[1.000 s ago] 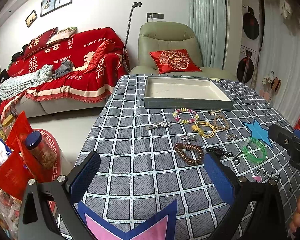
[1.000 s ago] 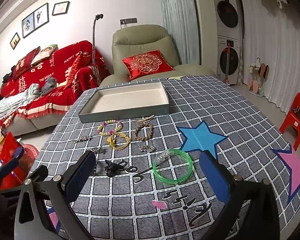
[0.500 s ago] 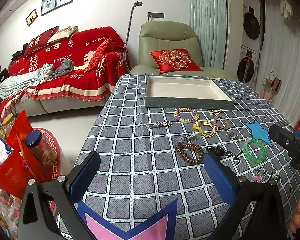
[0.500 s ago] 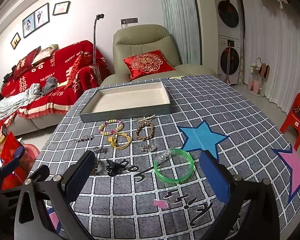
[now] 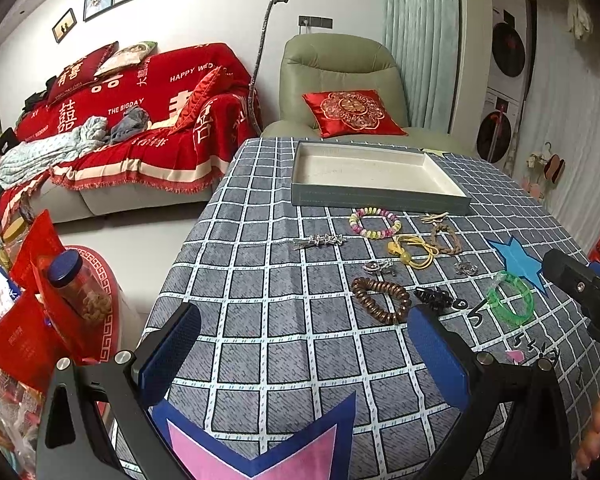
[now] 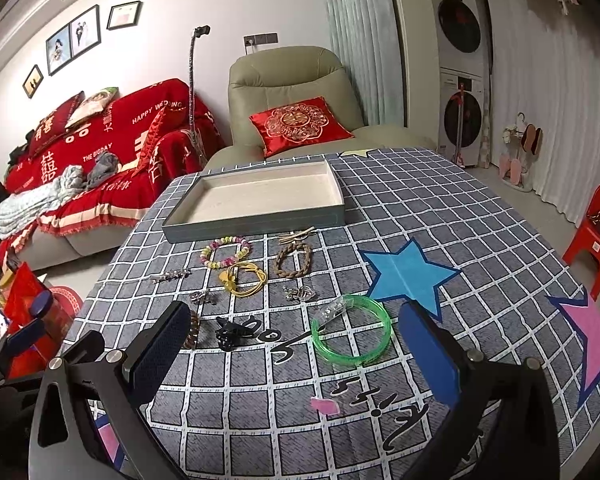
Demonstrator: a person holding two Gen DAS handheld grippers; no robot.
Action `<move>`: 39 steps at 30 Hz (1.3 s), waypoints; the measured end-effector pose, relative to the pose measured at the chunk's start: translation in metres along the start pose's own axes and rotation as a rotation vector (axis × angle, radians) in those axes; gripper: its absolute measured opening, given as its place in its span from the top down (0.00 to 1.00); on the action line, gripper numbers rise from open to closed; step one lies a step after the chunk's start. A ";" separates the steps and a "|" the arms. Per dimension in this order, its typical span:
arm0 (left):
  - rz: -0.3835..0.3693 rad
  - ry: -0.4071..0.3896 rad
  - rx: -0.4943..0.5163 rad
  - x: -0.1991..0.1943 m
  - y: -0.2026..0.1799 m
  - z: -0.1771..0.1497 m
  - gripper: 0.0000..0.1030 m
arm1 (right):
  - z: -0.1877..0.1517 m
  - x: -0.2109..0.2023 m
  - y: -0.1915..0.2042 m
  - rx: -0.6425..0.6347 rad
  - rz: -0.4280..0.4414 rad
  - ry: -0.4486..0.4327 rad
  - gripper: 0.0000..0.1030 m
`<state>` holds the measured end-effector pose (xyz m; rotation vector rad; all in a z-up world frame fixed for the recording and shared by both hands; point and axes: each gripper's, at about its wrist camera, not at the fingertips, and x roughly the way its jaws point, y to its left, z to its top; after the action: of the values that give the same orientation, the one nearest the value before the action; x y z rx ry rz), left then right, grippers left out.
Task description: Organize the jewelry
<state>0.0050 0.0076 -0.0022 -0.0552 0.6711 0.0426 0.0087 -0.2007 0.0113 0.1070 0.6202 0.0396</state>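
While both hand-held grippers gape empty, the tray lies with its long axis crosswise.

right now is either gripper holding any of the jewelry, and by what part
Nothing is held. The left gripper and the right gripper both stand open above the table, and every piece, such as the green bangle, lies on the checked tablecloth.

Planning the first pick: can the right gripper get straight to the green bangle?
Probably yes. The right gripper is open, and the green bangle lies flat just ahead between its fingers, with nothing in between.
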 end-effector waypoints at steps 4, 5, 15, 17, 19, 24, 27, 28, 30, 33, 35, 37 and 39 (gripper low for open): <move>0.004 0.004 -0.001 0.000 0.000 0.000 0.00 | 0.000 0.000 0.000 0.002 0.001 0.000 0.00; 0.004 0.005 -0.001 0.001 0.000 0.000 0.00 | 0.000 -0.001 0.000 0.002 0.002 0.000 0.00; 0.002 0.013 0.001 0.002 0.000 0.000 0.00 | 0.001 -0.002 0.002 -0.001 0.008 0.000 0.00; 0.003 0.012 0.000 0.002 0.000 0.000 0.00 | 0.001 -0.002 0.002 -0.002 0.009 0.000 0.00; 0.003 0.014 0.000 0.002 0.000 0.000 0.00 | 0.001 -0.002 0.002 -0.002 0.010 0.000 0.00; 0.003 0.014 0.000 0.002 0.000 0.000 0.00 | 0.001 -0.002 0.002 -0.002 0.011 -0.001 0.00; 0.003 0.014 0.000 0.002 0.000 0.000 0.00 | 0.001 -0.002 0.002 -0.002 0.012 0.000 0.00; 0.003 0.014 0.000 0.002 0.000 0.000 0.00 | 0.001 -0.002 0.003 -0.002 0.012 0.000 0.00; 0.004 0.015 0.000 0.002 0.000 0.000 0.00 | 0.001 -0.002 0.002 -0.001 0.012 0.000 0.00; 0.003 0.018 0.000 0.002 0.000 0.000 0.00 | 0.001 -0.002 0.002 -0.001 0.012 0.001 0.00; 0.005 0.020 0.003 0.003 -0.002 -0.002 0.00 | 0.001 -0.002 0.003 0.000 0.013 0.002 0.00; 0.006 0.025 0.005 0.004 -0.003 -0.003 0.00 | 0.000 0.000 0.002 0.001 0.014 0.007 0.00; 0.005 0.031 0.007 0.006 -0.005 -0.004 0.00 | -0.001 0.000 0.002 0.004 0.015 0.015 0.00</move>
<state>0.0078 0.0030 -0.0087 -0.0472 0.7020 0.0443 0.0082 -0.1981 0.0104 0.1155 0.6344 0.0539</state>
